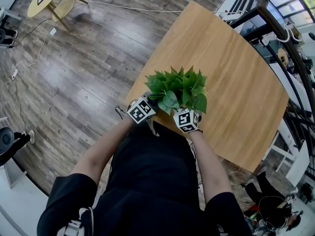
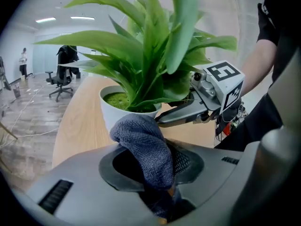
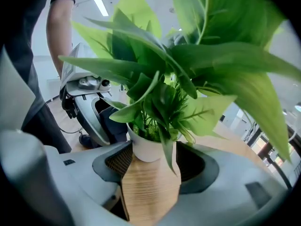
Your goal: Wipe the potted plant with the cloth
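Cloth point(image 2: 143, 147) is sitting pinched in L gripper point(image 2: 153, 167), bunched up right by white pot. R gripper point(image 3: 150, 168) is gaping open w/ nothing held, potted plant point(image 3: 148, 147) standing just ahead btwn its jaws on wooden table point(image 1: 236, 82)

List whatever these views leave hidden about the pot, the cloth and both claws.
- Left gripper view: the cloth hides the base of the pot; the cloth's lower end vanishes inside the left claw.
- Right gripper view: unclear whether the right claw grips the pot or only flanks it; a leaf of the plant and shadow mask the contact.
- Head view: leaves cover the pot entirely.
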`<state>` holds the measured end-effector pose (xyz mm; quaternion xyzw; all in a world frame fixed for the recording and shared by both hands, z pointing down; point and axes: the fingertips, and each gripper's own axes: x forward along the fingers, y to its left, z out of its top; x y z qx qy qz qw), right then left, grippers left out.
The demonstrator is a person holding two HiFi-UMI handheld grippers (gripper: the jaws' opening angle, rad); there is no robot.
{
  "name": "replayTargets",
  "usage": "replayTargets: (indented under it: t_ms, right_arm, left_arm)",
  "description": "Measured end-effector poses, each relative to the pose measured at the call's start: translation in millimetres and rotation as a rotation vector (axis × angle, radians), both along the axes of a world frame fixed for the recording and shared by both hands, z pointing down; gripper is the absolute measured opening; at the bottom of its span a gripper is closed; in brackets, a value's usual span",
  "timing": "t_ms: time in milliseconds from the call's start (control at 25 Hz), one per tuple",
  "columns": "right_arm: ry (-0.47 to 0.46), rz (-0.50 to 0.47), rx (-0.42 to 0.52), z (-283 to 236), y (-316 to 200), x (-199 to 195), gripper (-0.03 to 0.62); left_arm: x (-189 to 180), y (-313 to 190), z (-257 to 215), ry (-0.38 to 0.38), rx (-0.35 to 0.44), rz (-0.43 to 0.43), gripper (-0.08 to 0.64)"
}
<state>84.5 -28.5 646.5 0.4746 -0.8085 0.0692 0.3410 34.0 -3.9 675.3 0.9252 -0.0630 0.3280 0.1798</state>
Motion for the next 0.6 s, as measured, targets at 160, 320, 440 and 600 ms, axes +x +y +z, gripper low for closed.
replayTargets:
  t_ms: [160, 320, 440, 600]
  right_arm:
    - [0.008, -0.004, 0.007, -7, 5, -6, 0.275]
    - [0.023, -0.023, -0.009, -1, 21, -16, 0.273]
    - [0.037, -0.020, -0.003, -3, 34, -29, 0.267]
    - [-0.099, 0.149, 0.003, -22, 55, -32, 0.267]
  left_arm:
    - [2, 9, -3, 0.004, 0.011, 0.045, 0.144]
    - [5, 12, -7, 0.003, 0.029, 0.090, 0.144]
    - [-1, 15, -3, -0.003, 0.036, 0.122, 0.144]
    - [-13, 20, -19, 0.076, -0.007, 0.069, 0.144]
